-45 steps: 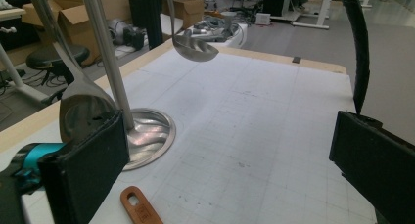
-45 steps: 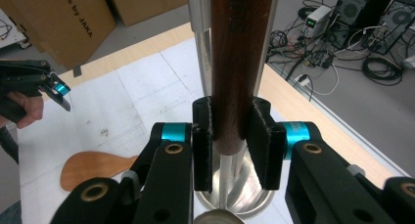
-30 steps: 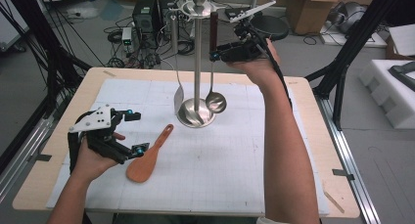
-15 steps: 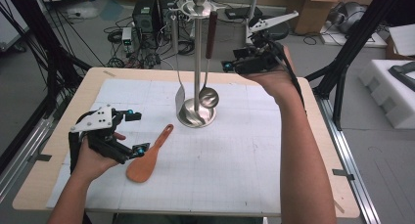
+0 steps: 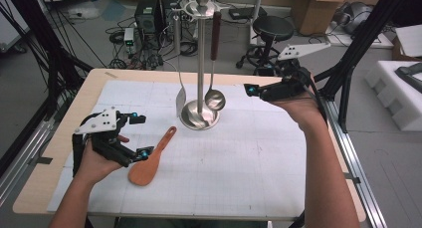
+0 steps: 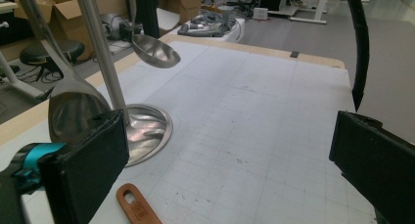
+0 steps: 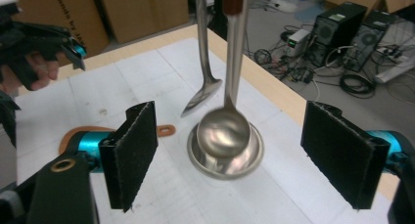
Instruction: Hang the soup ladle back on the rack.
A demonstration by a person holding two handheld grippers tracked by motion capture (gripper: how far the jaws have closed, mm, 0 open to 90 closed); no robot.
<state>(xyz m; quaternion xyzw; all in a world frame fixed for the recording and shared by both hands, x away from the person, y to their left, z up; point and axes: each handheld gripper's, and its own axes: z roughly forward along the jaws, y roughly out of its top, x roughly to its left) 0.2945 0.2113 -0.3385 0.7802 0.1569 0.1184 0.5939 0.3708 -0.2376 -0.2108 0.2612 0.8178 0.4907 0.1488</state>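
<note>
A steel utensil stand (image 5: 200, 63) rises at the table's back middle. A ladle (image 5: 215, 99) with a dark handle and a spoon (image 5: 181, 99) hang from it. A wooden spatula (image 5: 149, 161) lies flat on the mat, front left. My left gripper (image 5: 142, 136) stands open just left of the spatula, its pads apart from it. My right gripper (image 5: 251, 91) hovers to the right of the stand and points at it. Its jaws have just been opening, with nothing between them. In the right gripper view the ladle (image 7: 223, 133) hangs beyond the open right gripper (image 7: 237, 153).
A white gridded mat (image 5: 249, 158) covers most of the wooden table. Behind the table are computer towers (image 5: 149, 14), cables and a black stool (image 5: 271, 26). White foam blocks (image 5: 398, 88) lie on the floor at right. The stand's round base (image 6: 147, 131) sits ahead of my left gripper (image 6: 230, 170).
My right gripper has drawn back from the ladle's handle, moving right and down, and its jaws have spread. The ladle stays hanging on the stand. The left hand has not moved.
</note>
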